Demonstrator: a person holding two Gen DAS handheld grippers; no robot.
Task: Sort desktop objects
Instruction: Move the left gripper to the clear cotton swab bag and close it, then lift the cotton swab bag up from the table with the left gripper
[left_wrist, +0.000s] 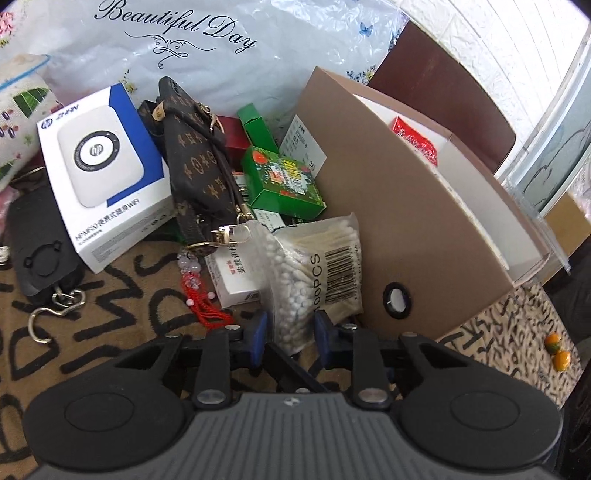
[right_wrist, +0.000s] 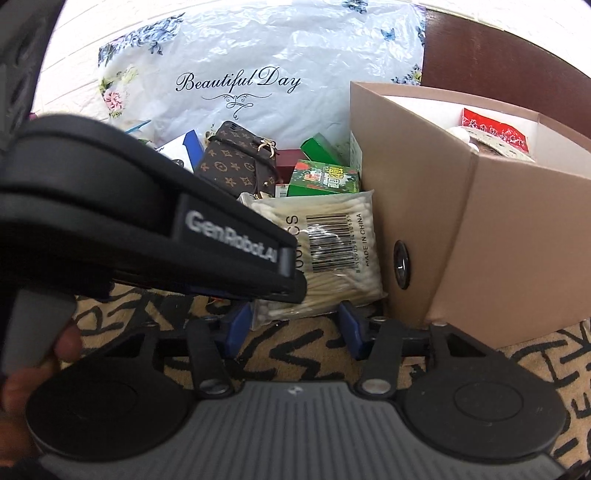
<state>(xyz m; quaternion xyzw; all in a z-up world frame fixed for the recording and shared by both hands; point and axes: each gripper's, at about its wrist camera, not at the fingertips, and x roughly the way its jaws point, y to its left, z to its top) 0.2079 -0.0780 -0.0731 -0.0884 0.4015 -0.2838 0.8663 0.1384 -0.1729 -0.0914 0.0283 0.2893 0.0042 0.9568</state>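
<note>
A clear bag of cotton swabs lies on the patterned cloth beside a brown cardboard box. My left gripper has its blue pads pressed on the bag's near end, one on each side. In the right wrist view the same bag lies just ahead of my right gripper. That gripper's fingers stand apart at the bag's near edge without pinching it. The left gripper's black housing crosses this view and hides the bag's left part. A hand holds its grey handle.
Left of the bag lie a small white medicine box, a red tassel charm, a brown monogram pouch, a white and blue HP box, a green box and a black hook scale. The cardboard box holds a red packet.
</note>
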